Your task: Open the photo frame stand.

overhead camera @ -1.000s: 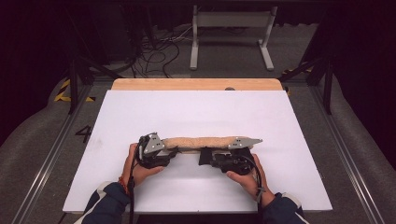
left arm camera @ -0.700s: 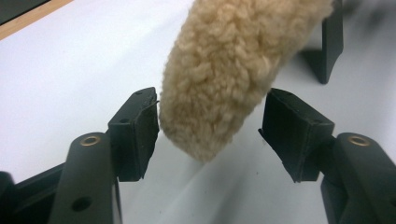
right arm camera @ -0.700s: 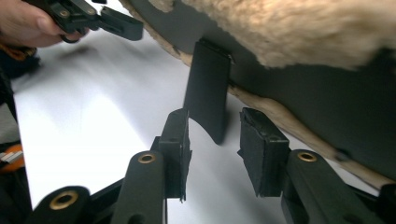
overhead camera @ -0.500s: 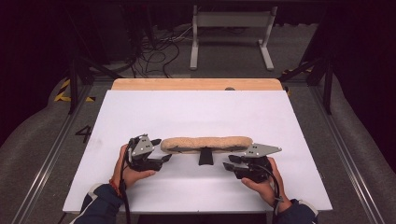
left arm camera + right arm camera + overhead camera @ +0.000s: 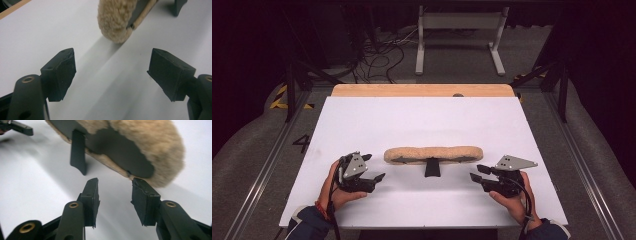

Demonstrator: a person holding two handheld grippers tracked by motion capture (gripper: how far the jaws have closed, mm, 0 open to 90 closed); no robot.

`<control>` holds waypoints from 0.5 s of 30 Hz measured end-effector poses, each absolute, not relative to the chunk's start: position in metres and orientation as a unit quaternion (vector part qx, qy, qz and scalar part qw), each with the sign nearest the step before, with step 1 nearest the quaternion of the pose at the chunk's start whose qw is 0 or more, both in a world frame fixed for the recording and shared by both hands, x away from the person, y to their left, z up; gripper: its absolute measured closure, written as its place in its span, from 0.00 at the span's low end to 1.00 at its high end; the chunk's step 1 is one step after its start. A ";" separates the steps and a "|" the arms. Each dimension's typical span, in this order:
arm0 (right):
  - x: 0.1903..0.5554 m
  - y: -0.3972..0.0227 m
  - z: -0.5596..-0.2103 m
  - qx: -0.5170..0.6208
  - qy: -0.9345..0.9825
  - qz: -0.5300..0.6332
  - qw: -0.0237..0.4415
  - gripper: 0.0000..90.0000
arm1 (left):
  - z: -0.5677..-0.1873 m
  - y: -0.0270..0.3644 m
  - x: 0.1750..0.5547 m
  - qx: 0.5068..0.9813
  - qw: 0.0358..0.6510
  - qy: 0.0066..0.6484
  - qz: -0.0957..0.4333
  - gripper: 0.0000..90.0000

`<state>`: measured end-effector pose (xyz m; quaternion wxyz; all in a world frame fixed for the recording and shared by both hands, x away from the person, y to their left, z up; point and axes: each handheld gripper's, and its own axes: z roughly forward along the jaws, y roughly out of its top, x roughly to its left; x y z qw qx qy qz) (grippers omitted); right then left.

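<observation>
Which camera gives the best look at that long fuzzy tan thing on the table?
The high view: the whole fuzzy pad and its black stand. The left gripper view catches one rounded end; the right gripper view, its dark underside close up.

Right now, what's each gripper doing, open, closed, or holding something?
Left gripper: open, jaws just opening, nothing between them, short of the fleecy pad.
Right gripper: open, jaws just opening, empty, beside the pad.

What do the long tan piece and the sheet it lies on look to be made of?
The tan piece looks like woolly fleece or sheepskin pile, nubbly and matte, wrapped over a smooth dark panel with a pale, wood-like edge; a black tab sticks out, probably plastic. The white sheet is smooth and slightly glossy, perhaps laminate or coated board.
</observation>
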<state>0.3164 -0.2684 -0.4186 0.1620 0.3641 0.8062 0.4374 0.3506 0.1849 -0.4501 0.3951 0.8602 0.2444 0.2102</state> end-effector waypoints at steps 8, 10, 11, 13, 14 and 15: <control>0.314 -0.283 -0.417 0.373 0.800 0.434 0.180 0.63 | -0.454 0.181 0.351 0.870 0.383 0.237 0.200 0.24; 0.316 -0.286 -0.417 0.378 0.797 0.436 0.182 0.63 | -0.454 0.181 0.350 0.870 0.382 0.238 0.201 0.25; 0.317 -0.287 -0.417 0.380 0.796 0.435 0.183 0.63 | -0.454 0.182 0.350 0.870 0.382 0.238 0.202 0.25; 0.319 -0.289 -0.417 0.382 0.794 0.435 0.184 0.63 | -0.454 0.181 0.351 0.870 0.380 0.239 0.204 0.25; 0.319 -0.290 -0.417 0.383 0.794 0.436 0.183 0.64 | -0.453 0.181 0.351 0.869 0.381 0.240 0.205 0.25; 0.319 -0.291 -0.416 0.383 0.792 0.436 0.186 0.64 | -0.453 0.182 0.351 0.868 0.384 0.240 0.204 0.25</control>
